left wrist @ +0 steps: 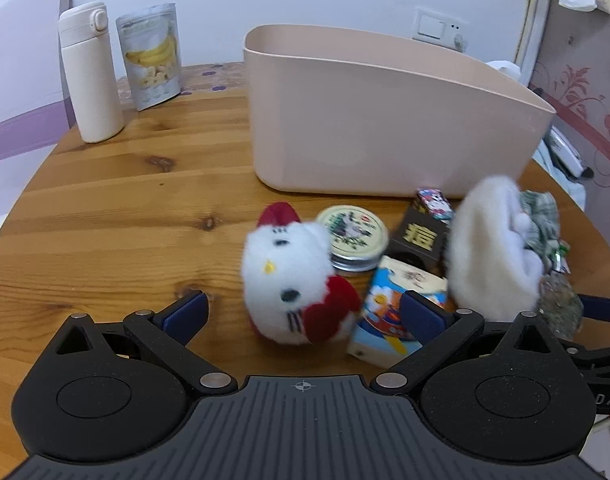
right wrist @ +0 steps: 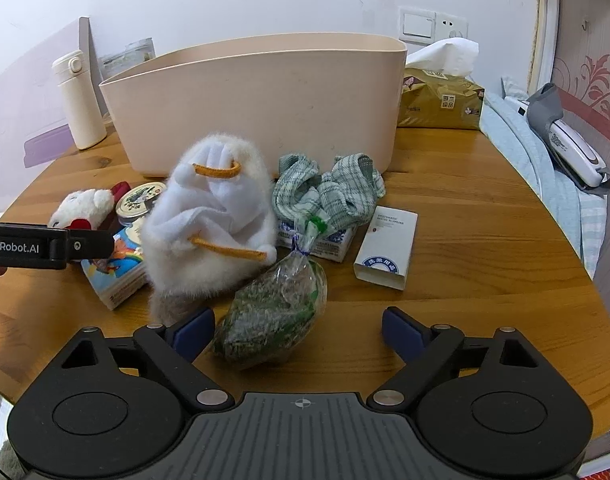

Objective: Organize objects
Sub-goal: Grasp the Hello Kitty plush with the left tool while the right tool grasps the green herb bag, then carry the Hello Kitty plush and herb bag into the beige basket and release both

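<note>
My left gripper (left wrist: pixel 305 314) is open, and a white plush cat with red bows (left wrist: pixel 293 276) lies on the wooden table between its fingers, untouched. Beside the cat are a round tin (left wrist: pixel 353 236), a colourful box (left wrist: pixel 385 320), a dark box with a gold character (left wrist: pixel 417 236) and a fluffy white pouch (left wrist: pixel 493 244). My right gripper (right wrist: pixel 299 332) is also open. A clear bag of green dried stuff (right wrist: pixel 273 312) lies between its fingers, close to the left one. The pouch (right wrist: pixel 213 220), with orange cords, stands just behind that bag. Behind everything is a beige bin (right wrist: pixel 265 104).
A green checked cloth (right wrist: pixel 329 192), a blue-and-white carton (right wrist: pixel 329 246) and a white box (right wrist: pixel 387 252) lie right of the pouch. A cream bottle (left wrist: pixel 91 72) and a banana-chip bag (left wrist: pixel 153 56) stand back left. A tissue pack (right wrist: pixel 441 100) sits back right. The table edge (right wrist: pixel 565 240) curves at the right.
</note>
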{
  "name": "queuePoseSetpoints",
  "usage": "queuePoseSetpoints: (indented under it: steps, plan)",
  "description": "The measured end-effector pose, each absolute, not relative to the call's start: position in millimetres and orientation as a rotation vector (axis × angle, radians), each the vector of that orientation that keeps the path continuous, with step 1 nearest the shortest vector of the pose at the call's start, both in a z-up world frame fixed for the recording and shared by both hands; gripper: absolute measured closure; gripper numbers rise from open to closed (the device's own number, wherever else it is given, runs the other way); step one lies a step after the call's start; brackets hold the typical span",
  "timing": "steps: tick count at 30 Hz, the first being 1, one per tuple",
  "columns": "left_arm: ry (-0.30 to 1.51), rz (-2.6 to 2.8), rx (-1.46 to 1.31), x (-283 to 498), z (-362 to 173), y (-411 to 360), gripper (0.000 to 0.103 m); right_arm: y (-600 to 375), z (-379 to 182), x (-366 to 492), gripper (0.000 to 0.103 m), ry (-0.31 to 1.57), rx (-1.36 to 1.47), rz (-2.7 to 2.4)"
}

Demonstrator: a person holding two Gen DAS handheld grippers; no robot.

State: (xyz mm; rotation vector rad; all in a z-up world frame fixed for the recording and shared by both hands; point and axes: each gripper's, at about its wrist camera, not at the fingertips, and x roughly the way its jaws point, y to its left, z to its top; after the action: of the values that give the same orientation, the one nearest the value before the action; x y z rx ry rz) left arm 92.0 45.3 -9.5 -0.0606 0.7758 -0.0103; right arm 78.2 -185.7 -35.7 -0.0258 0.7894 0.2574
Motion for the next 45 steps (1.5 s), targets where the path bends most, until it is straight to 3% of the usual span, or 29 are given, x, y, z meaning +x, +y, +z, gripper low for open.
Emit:
queuePoseSetpoints:
  steps: [7, 12, 17, 19, 26, 45]
  plan:
    - [0.802, -0.007, -0.104, 108, -13, 59, 0.002, -183, -36, 83, 0.018, 0.79, -0.047, 0.236]
    - [0.823, -0.013, -0.132, 114, -14, 65, 0.028, -185, -34, 87, 0.044, 0.79, -0.037, 0.222]
    - [0.823, -0.012, -0.079, 116, -14, 63, 0.042, -186, -33, 89, 0.062, 0.79, -0.041, 0.225]
    - [0.82, -0.013, -0.076, 116, -14, 64, 0.049, -185, -33, 89, 0.062, 0.79, -0.045, 0.23]
    - [0.822, -0.014, -0.078, 112, -13, 66, 0.056, -184, -31, 86, 0.064, 0.787, -0.066, 0.222]
    - [0.747, -0.018, -0.09, 81, 25, 65, 0.057, -212, 3, 76, 0.065, 0.689, 0.019, 0.185]
